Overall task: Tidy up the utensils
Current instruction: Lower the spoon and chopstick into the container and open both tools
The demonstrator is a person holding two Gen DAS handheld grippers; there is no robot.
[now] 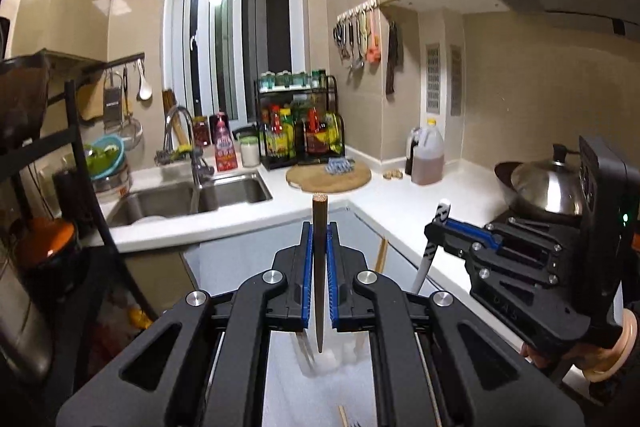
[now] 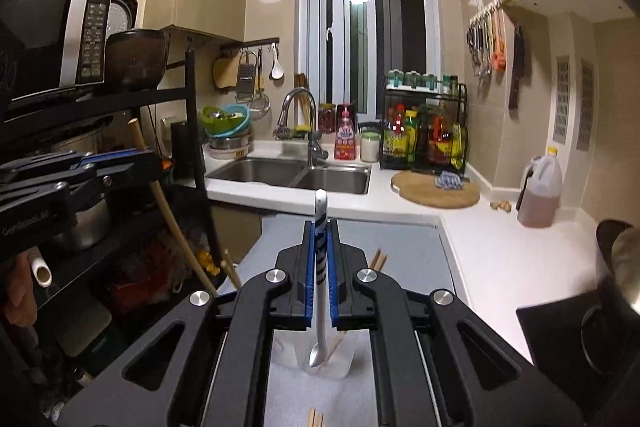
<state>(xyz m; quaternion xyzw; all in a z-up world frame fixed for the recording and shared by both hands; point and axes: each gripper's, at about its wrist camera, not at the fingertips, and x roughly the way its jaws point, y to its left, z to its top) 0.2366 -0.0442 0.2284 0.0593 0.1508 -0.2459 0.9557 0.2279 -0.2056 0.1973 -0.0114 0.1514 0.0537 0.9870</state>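
Beige kitchen tiles all around, white countertop [image 2: 472,247] wrapping the corner, steel double sink [image 2: 292,177] under the window, and a round wooden board [image 2: 434,193] sitting just beside the condiment rack [image 2: 424,123]. Writing is scarce: raised lettering runs along the body of the left gripper in the right wrist view, starting "Gen", the rest too soft to read; the microwave [image 2: 52,27] panel and the red bottle [image 2: 345,139] carry print too small to make out. Now the tools. Left gripper [image 1: 320,279] has its blue pads clamped together on a dark brown chopstick [image 1: 319,259], which stands upright, square end poking above the fingertips, pointed tip hanging below over a clear container [image 1: 328,359] on the pale mat. Right gripper [image 2: 320,279] is pinched tight on a white spoon [image 2: 320,267] with blue markings, handle up, bowl dangling down just above a clear container [image 2: 328,355] with sticks in it. From the left wrist view the right gripper rides off to the right, near the lidded wok [image 1: 548,187]. More loose chopsticks [image 2: 378,259] lie on the grey surface beyond.
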